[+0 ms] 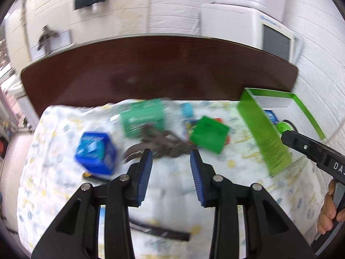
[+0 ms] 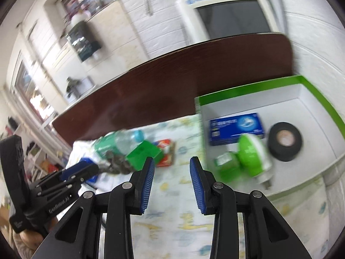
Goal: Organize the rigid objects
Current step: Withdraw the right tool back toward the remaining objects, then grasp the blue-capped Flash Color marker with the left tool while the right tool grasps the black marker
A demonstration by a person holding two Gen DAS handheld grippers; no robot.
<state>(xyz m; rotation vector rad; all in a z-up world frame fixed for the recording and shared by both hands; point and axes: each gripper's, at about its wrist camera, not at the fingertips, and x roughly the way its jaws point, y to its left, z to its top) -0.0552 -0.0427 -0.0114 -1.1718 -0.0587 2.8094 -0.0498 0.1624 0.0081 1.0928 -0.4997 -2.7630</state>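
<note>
A bed with a patterned sheet (image 1: 64,183) and dark brown headboard (image 1: 159,69) carries everything. At the far right sits the green-rimmed box (image 2: 301,99), holding a blue carton (image 2: 236,128), a black tape roll (image 2: 285,141) and a green-and-white item (image 2: 252,157). Mid-sheet lie a bottle (image 1: 142,118), green cube (image 1: 209,137), blue cube (image 1: 96,153) and pliers (image 1: 159,144). Left tongs (image 1: 171,166) and right tongs (image 2: 172,172) each stand narrowly parted, empty.

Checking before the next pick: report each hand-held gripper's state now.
Left hand-held gripper: open, holding nothing.
Right hand-held gripper: open, holding nothing.
</note>
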